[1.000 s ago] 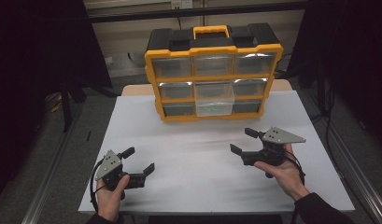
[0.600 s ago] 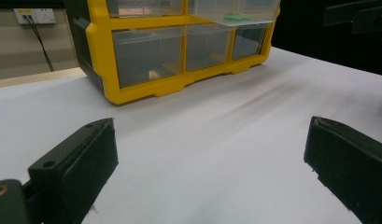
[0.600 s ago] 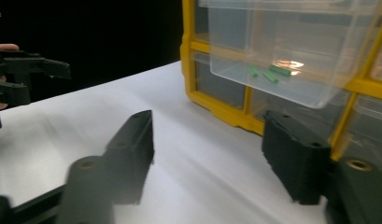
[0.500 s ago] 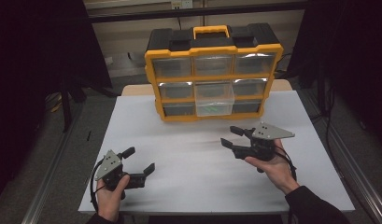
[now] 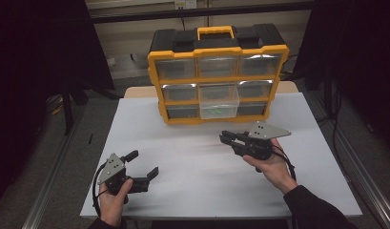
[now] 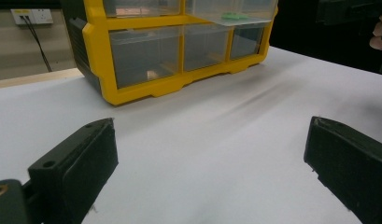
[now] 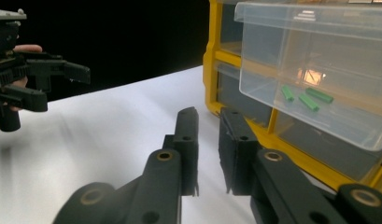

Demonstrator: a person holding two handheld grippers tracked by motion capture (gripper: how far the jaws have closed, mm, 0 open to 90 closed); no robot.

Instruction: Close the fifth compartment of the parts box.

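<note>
A yellow and black drawer organizer [image 5: 154, 86] stands at the table's far side, and its middle clear drawer [image 5: 219, 102] is pulled out. Three green pieces [image 7: 303, 98] lie inside that drawer. My right gripper [image 5: 225, 138] hovers in front of the organizer, just below the drawer and pointing left. Its jaws have just been closing, and in the right gripper view [image 7: 208, 114] they stand almost together with nothing between them. My left gripper [image 5: 145, 163] rests near the front left of the table, open, with only bare table between its jaws [image 6: 212, 149].
The white table [image 5: 192, 191] stretches between the two grippers. The organizer's other clear drawers [image 6: 146, 53] are pushed in. Dark floor and a metal rail lie to each side of the table.
My right gripper has moved left, toward the front of the organizer, and its jaws have gone from wide apart to nearly together. The left gripper has stayed still.
</note>
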